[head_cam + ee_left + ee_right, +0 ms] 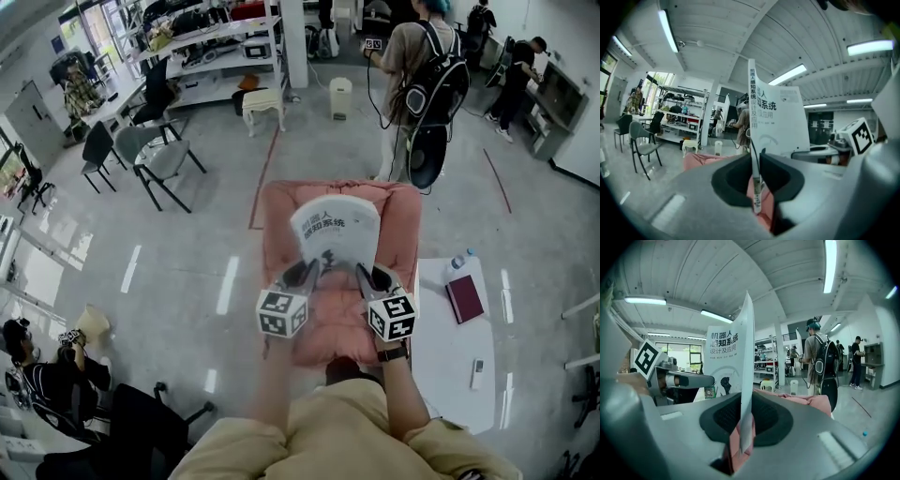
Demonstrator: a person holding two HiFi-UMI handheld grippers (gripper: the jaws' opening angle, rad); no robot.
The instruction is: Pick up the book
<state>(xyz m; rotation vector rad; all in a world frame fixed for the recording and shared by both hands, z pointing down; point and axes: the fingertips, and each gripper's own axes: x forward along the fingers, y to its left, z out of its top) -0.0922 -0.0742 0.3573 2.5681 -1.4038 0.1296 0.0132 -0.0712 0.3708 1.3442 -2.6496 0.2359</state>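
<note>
Grey polished floor (187,272) spreads through an open workshop, with metal shelving (220,47) and dark chairs (155,159) far beyond the claws and a person with a backpack (417,84) standing past them. Directly below both claws sits a pink cushioned seat (281,216). A white worktop (450,347) lies off to the outer side of the right claw (366,274), carrying a dark red notebook (464,298) and a small bottle (457,262).

The book (335,230) hangs between the two claws, held in the air above the seat and touching nothing else. It is a thin softcover with a white cover that bows outward, away from the person. Large dark Chinese characters run across the upper part of the cover, with smaller lines beneath them, a pale grey round graphic lower down and a small square code near the bottom corner.

The left claw (305,272) is clamped on the book's spine edge. In the left gripper view that narrow edge, printed with characters, stands upright between the dark pads (736,176). The right claw is likewise closed on the opposite, open edge. In the right gripper view the book (724,362) rises straight up from between the jaws, with the cover stretching toward the left claw beside it.
</note>
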